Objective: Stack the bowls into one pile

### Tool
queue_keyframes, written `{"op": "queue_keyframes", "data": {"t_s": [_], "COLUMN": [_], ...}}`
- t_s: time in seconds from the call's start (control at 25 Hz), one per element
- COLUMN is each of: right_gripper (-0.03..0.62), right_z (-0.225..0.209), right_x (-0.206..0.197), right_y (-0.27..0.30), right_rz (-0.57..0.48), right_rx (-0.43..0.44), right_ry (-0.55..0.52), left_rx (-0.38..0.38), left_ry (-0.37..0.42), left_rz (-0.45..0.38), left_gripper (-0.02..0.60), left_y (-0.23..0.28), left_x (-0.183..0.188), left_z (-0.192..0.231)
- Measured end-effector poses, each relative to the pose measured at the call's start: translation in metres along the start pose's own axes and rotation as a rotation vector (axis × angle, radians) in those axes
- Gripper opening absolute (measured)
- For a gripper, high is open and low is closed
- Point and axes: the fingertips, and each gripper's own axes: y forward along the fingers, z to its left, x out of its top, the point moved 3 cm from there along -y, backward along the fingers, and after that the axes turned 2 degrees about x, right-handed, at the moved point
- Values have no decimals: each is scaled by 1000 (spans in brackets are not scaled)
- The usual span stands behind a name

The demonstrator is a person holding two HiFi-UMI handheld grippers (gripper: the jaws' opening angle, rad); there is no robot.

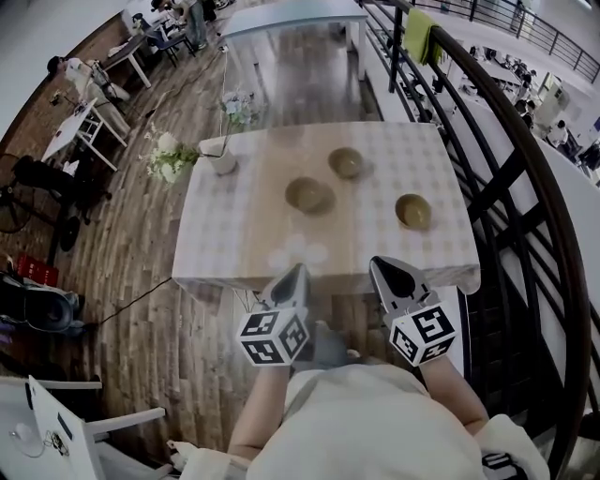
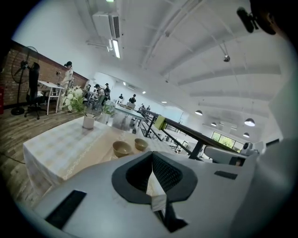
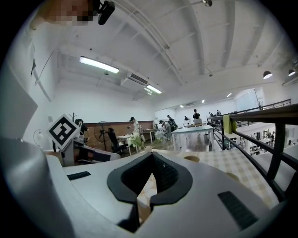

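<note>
Three olive-brown bowls stand apart on the checked tablecloth [image 1: 234,225]: one in the middle [image 1: 308,194], one farther back [image 1: 346,162], one at the right [image 1: 413,211]. My left gripper [image 1: 298,272] and right gripper [image 1: 379,265] hover side by side at the table's near edge, short of all the bowls. Both are shut with nothing between the jaws. The left gripper view has its jaws [image 2: 152,156] closed tip to tip, with two bowls [image 2: 122,148] [image 2: 141,144] beyond. In the right gripper view the closed jaws [image 3: 152,155] partly hide a bowl [image 3: 191,158].
A white vase [image 1: 222,161] with flowers [image 1: 169,157] stands at the table's far left corner. A dark curved railing [image 1: 525,197] runs close along the right side. Other tables [image 1: 291,17], chairs and people are farther back on the wooden floor.
</note>
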Motion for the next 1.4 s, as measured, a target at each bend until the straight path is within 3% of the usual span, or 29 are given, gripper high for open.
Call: {"op": "queue_keyframes", "data": {"t_s": [0.96,1.4], "right_gripper": [0,0], "right_z": [-55,-72], "right_x": [15,6], "right_y": [151,197], "right_rz": [34,59], "right_rx": [-49,-82], "right_ry": [1,17], "left_rx": [34,25], "left_ry": [21,42], "left_rz": [63,151], "left_gripper": [5,5], "left_y": [130,178], "left_x": [57,42], "left_z": [108,143]}}
